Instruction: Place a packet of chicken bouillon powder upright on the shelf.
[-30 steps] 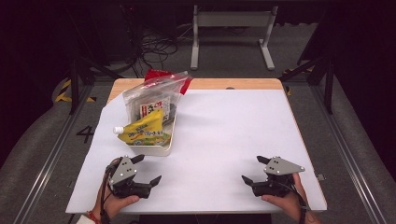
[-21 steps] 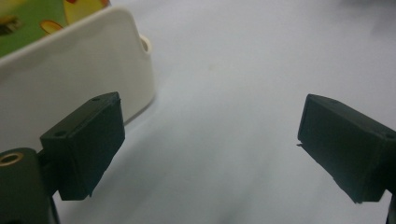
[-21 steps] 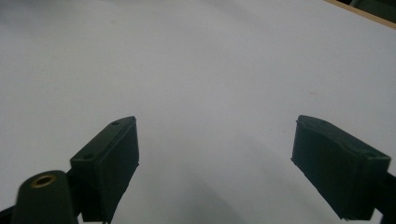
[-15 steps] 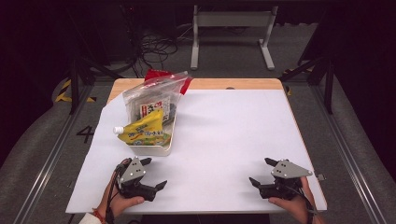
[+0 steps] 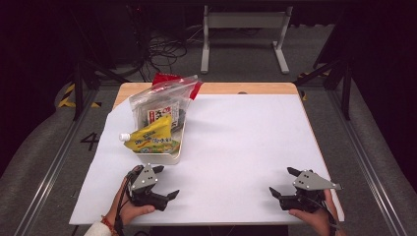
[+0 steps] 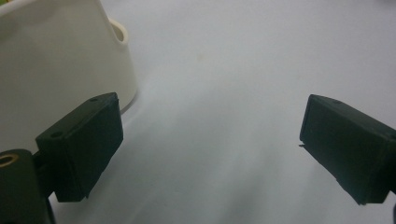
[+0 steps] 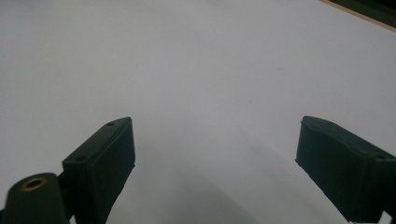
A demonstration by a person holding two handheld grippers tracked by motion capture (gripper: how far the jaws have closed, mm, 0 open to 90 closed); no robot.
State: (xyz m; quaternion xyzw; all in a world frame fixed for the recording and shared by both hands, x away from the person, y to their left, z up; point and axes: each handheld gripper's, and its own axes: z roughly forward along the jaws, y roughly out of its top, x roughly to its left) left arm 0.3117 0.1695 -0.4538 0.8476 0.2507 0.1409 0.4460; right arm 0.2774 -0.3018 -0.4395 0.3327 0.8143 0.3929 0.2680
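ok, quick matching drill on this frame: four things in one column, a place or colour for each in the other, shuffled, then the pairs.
Things:
1. yellow pouch
2. cream tub
3. left tool
4. right tool

Places and colours:
A. open, at the near right edge of the white sheet
B. open, just in front of the tub
C. lies on top of the tub, white cap pointing left
D. off-white, on the left half of the sheet

Pairs: 1-C, 2-D, 3-B, 4-A
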